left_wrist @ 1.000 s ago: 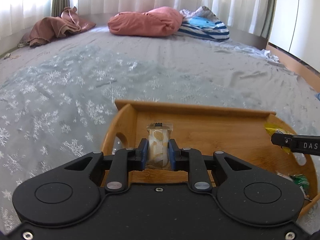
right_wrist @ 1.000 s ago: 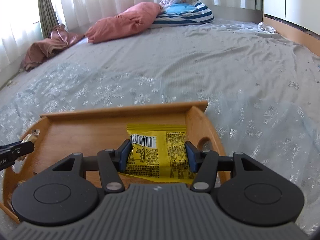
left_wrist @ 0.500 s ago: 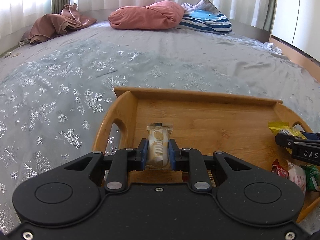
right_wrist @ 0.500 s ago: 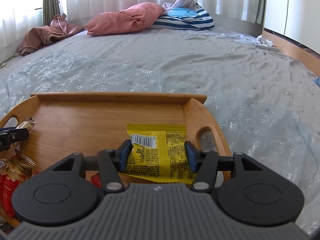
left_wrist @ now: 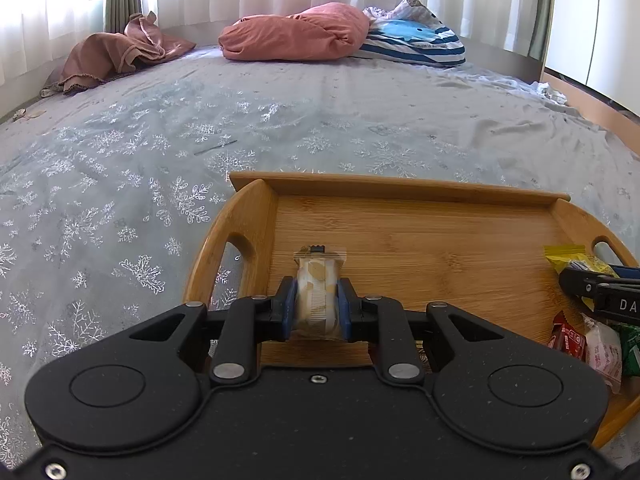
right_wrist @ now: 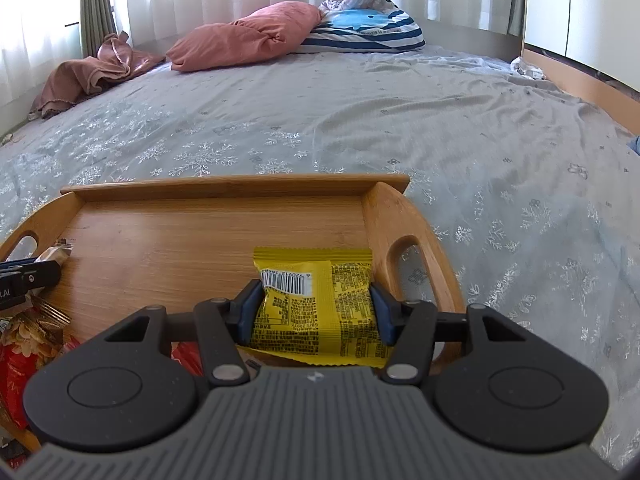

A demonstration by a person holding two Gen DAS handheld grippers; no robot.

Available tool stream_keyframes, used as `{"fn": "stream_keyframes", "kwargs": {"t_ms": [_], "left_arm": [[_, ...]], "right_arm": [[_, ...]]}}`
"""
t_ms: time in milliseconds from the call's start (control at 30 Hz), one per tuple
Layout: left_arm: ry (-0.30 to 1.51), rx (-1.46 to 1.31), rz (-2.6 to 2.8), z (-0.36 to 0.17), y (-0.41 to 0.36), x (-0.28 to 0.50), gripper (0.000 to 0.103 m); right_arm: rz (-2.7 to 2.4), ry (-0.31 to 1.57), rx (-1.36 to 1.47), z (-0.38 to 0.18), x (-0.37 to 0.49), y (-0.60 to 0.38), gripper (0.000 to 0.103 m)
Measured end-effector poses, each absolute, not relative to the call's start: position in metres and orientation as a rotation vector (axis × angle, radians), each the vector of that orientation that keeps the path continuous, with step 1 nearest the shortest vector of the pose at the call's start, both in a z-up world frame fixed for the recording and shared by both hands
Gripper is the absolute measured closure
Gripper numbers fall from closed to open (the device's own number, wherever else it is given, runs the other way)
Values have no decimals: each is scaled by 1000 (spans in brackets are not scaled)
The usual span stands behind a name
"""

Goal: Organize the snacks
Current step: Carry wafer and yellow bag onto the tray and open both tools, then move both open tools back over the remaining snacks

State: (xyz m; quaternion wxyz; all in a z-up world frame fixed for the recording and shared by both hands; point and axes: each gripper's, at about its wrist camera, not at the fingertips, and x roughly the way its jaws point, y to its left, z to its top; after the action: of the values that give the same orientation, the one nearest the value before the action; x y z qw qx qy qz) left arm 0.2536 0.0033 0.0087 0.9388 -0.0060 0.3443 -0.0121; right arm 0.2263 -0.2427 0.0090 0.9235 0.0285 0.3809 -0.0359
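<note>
Snacks poised above a bamboo tray on the bed: the left gripper clamps a beige packet, the right gripper a yellow packet, each apparently awaiting careful lowering and release onto the tray's open floor.

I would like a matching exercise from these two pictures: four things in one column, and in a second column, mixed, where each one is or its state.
Things:
1. beige snack packet
2. yellow snack packet
3. wooden tray
4. pink pillow

Places or states:
A. far end of the bed, beside the striped pillow
B. clamped in the left gripper
C. resting on the snowflake bedspread
D. clamped in the right gripper

Pairs: 1-B, 2-D, 3-C, 4-A
</note>
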Motion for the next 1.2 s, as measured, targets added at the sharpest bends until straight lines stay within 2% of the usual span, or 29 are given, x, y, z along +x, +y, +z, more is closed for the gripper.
{"fn": "stream_keyframes", "kwargs": {"t_ms": [667,800,867,1200], "left_arm": [[699,-7,-11,9,2,252,81],[694,9,4,11,2,250,70],[689,6,2,12,3,248,68],[673,23,-50,24,5,233,48]], "right_arm": [[-72,791,36,8,226,-238,42],[-69,793,41,10,226,-238,39],[-68,793,47,10,225,-239,31],[-67,780,52,18,217,-237,27]]}}
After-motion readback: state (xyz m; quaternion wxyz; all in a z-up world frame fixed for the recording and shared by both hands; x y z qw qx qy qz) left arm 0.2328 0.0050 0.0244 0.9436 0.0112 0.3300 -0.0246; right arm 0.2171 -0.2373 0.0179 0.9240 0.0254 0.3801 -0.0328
